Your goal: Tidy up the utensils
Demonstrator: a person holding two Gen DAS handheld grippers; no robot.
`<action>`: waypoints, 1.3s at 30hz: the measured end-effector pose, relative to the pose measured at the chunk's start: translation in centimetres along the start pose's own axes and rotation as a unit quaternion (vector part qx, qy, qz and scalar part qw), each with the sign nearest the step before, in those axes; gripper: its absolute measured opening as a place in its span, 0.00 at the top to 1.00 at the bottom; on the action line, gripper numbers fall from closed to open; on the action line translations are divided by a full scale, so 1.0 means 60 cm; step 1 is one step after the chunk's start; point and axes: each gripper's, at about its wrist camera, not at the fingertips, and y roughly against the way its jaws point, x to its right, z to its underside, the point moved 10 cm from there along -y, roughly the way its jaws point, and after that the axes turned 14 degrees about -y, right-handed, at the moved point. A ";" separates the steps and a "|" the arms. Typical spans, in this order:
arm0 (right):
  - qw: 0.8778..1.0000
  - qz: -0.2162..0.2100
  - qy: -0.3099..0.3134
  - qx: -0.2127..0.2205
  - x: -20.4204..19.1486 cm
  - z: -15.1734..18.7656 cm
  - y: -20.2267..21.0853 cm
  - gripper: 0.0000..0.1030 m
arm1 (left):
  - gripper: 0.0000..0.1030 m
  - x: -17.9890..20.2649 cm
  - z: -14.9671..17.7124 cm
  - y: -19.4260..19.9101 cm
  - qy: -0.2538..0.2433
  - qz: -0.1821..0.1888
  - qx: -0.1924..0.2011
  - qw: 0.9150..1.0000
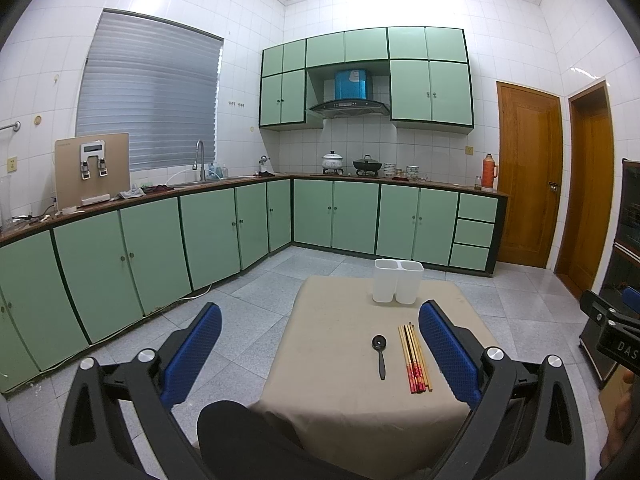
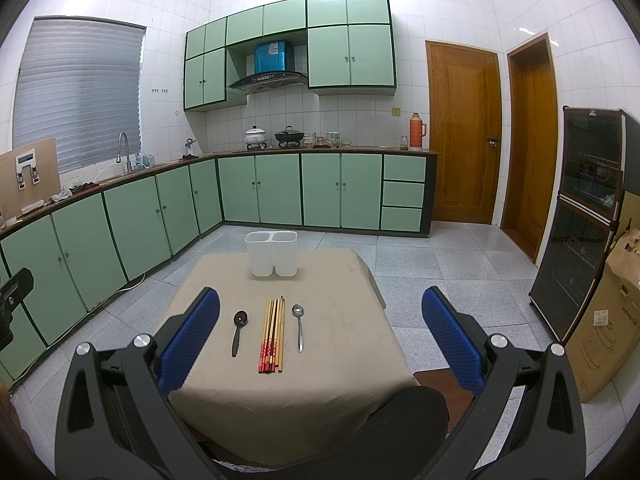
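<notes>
A: Where do the utensils lie against the tongs?

B: On the small table under a beige cloth (image 2: 344,364). In the right wrist view, the right gripper (image 2: 320,340) is spread wide and grips nothing; the bundle of wooden chopsticks with red-patterned ends (image 2: 273,336) lies between its blue-padded fingers (image 2: 190,346), at about 12 o'clock from the camera. The black plastic spoon (image 2: 238,332) is just at the chopsticks' 9 o'clock, the shiny metal spoon (image 2: 298,326) just at their 3 o'clock, none touching.

A: And the holder?

B: The white plastic two-compartment utensil holder (image 2: 272,254) stands upright at the table's far edge, at 12 o'clock beyond the chopsticks, well apart from them.

A: The left tongs?

B: The left gripper (image 1: 320,348) is also wide open and empty. In its view the utensils sit towards 1 o'clock, close by its right finger.

A: Any writing?

B: White letters "DAS" on the black body at the left view's right edge; the cardboard box (image 2: 600,332) print is too small to read.
</notes>
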 end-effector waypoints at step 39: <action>0.990 -0.016 0.012 -0.137 0.051 0.098 -0.223 0.26 | 0.07 0.105 0.130 -0.271 -0.011 0.142 -0.171 0.975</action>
